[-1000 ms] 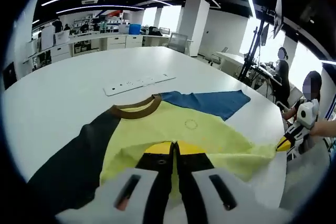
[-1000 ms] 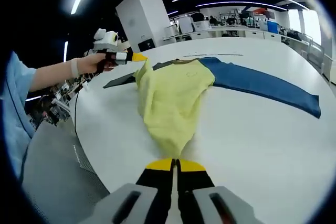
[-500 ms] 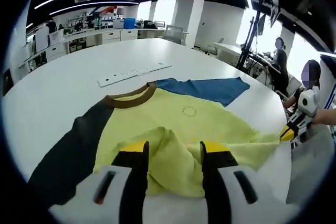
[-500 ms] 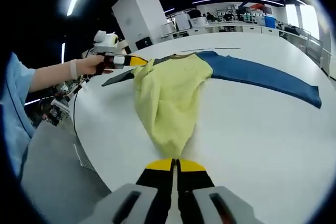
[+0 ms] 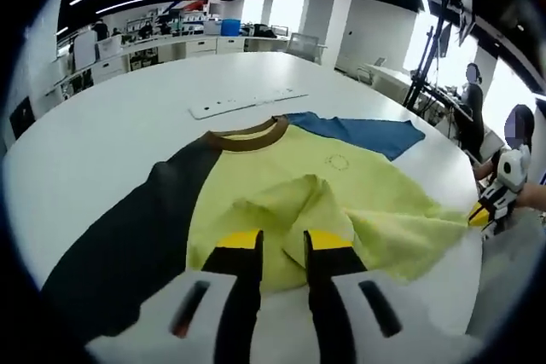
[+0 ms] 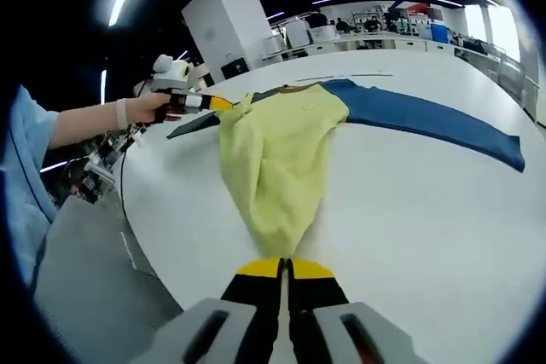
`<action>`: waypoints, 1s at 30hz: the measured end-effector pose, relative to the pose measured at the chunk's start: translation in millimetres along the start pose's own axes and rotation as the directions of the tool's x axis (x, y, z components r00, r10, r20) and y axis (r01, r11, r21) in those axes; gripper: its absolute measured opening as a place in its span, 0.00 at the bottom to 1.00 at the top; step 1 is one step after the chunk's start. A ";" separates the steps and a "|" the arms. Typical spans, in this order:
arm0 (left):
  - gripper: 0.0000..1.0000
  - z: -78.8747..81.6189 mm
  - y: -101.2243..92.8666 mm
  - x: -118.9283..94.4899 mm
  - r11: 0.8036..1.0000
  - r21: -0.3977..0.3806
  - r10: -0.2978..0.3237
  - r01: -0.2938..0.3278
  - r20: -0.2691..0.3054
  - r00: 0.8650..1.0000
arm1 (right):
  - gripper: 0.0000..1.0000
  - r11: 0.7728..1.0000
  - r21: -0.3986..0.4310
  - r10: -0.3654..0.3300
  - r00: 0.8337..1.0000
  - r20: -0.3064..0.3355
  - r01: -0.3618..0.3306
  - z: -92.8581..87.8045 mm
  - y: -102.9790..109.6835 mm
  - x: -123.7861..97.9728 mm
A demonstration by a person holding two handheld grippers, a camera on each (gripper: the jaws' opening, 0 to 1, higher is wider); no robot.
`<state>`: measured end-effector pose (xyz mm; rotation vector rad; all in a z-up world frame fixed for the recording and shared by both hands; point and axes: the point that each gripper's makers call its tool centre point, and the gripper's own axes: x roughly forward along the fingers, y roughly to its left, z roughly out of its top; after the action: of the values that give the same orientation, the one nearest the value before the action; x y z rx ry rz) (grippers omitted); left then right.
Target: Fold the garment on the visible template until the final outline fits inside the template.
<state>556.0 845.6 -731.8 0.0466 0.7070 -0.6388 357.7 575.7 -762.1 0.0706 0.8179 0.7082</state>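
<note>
Garment (image 5: 316, 189) spread on the white table (image 5: 111, 142), yellow body central, brown collar on its far side, black sleeve (image 5: 128, 245) and blue sleeve (image 6: 426, 117) out to either side. Left gripper (image 5: 281, 249): jaws slightly apart around a raised yellow fold at the hem. Right gripper (image 6: 283, 268): jaws together, clamping the hem corner. The person's hand (image 6: 149, 108), arm extended level, carries the left gripper toward the garment's black-sleeve side.

left tool (image 5: 282, 249) | jaws reopened, then narrowed | garment (image 5: 299, 202) hem released
</note>
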 end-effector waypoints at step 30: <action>0.09 -16.3 -19.1 23.6 0.982 0.171 -0.067 0.078 -0.069 0.995 | 0.00 1.000 0.018 0.001 1.000 -0.015 -0.001 -4.3 0.6 3.7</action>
<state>549.3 821.6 -755.7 0.2035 0.7146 -0.7702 356.2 577.5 -767.2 0.0817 0.8387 0.7036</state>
